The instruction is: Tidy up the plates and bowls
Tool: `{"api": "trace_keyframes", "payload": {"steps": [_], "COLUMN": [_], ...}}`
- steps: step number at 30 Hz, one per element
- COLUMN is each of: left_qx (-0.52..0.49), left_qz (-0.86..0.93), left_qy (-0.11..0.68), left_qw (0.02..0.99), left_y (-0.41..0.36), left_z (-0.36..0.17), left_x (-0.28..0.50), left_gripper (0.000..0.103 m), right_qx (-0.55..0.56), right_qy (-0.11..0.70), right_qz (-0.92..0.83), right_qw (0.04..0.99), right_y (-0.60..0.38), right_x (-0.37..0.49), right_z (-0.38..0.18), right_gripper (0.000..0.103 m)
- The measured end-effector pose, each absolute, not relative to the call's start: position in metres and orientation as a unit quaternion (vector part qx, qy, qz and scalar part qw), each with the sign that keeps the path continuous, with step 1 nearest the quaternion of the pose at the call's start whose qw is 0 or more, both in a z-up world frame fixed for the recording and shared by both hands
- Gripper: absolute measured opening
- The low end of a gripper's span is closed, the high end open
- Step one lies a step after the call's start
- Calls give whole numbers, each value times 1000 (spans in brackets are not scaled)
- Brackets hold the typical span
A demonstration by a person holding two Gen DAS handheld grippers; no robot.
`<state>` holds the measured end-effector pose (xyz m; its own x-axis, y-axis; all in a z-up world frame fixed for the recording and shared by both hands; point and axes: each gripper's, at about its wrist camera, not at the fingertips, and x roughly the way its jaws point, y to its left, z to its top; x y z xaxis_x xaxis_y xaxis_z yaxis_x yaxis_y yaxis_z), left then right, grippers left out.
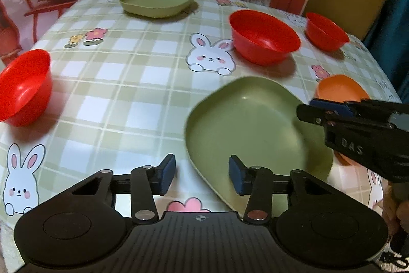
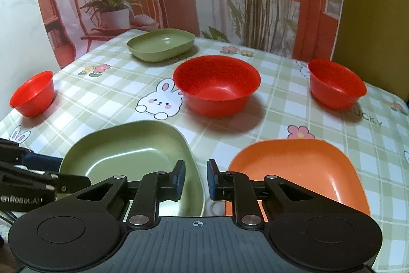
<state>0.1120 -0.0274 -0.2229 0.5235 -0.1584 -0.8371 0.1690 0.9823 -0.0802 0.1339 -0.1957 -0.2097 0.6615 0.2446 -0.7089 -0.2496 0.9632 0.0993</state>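
Checked rabbit cloth covers the table. Between your two claws lies the green plate. It looks like light, stiff plastic, glossy and probably slick, so take it by the raised rim. Your right claw looks pinched on its right rim. Your left claw stands apart, the left rim between its pads, unpressed. Just right of the right claw sits an orange plate, and beyond it a red bowl.
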Motion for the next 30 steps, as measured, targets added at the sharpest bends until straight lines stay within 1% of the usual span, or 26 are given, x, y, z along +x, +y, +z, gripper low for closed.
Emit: {"api": "trace_keyframes", "payload": {"steps": [2, 3, 4, 6, 15, 25, 30], "left_qx": [10, 9, 10, 11, 3, 11, 20], "left_qz": [-96, -97, -94, -86, -73, -54, -47], "left_qy": [482, 483, 485, 484, 472, 470, 456], "left_qw": [871, 870, 870, 871, 879, 881, 889], "left_y": [-30, -30, -30, -29, -25, -24, -25], "left_z": [-226, -227, -228, -229, -229, -230, -224], "left_x": [111, 111, 112, 112, 115, 117, 115], "left_gripper": [37, 30, 25, 20, 17, 16, 16], "right_qx": [-2, -1, 1, 6, 7, 19, 24], "right_qy": [389, 388, 389, 389, 396, 393, 385], "right_qz": [132, 130, 130, 131, 136, 146, 148], "right_qw": [912, 912, 912, 912, 908, 908, 911], "right_y": [-196, -196, -197, -199, -195, -193, -193], "right_x": [134, 134, 134, 134, 138, 135, 135], "right_z": [-212, -213, -213, -215, -218, -217, -211], "right_gripper": [10, 9, 8, 7, 7, 6, 6]}}
